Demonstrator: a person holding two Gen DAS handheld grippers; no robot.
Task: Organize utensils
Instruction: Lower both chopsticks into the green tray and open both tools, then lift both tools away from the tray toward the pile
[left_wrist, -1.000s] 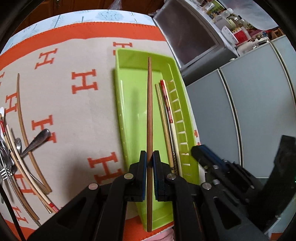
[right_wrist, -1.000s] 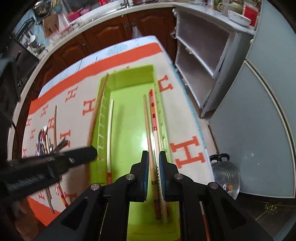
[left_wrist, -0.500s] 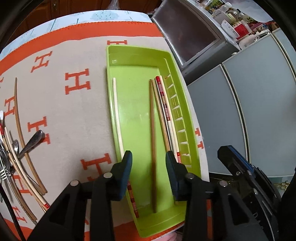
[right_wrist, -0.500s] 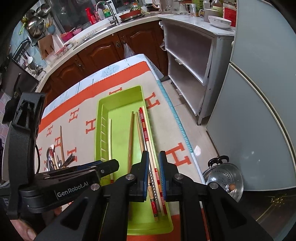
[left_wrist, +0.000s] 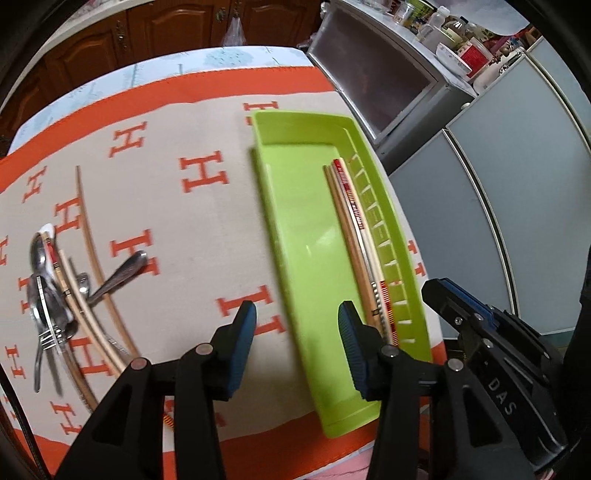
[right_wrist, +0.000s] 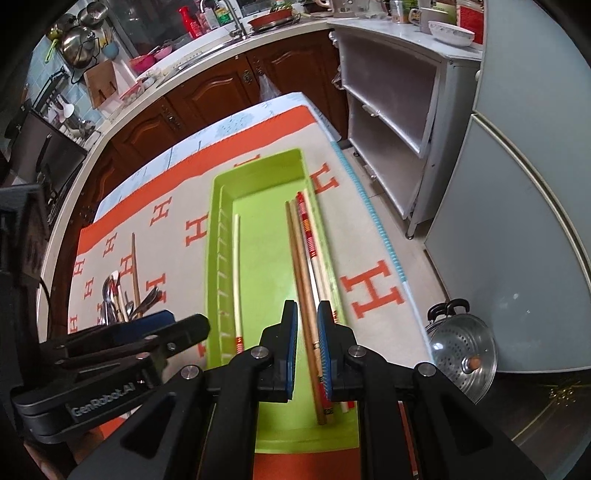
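Now left claw (left_wrist: 295, 317) agape, straddling tray (left_wrist: 295, 229) edge

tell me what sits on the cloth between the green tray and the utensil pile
Nothing: in the left wrist view, only bare H-patterned cloth lies between the green tray and the utensil pile.

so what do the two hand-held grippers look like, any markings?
Both match. The left hand-held gripper and right hand-held gripper have matte black angular linkage arms, silver pivot screws and ribbed blue pads on the fingers. The left body reads "GenRobot.AI", the right "DAS". No cables or sleeves visible.
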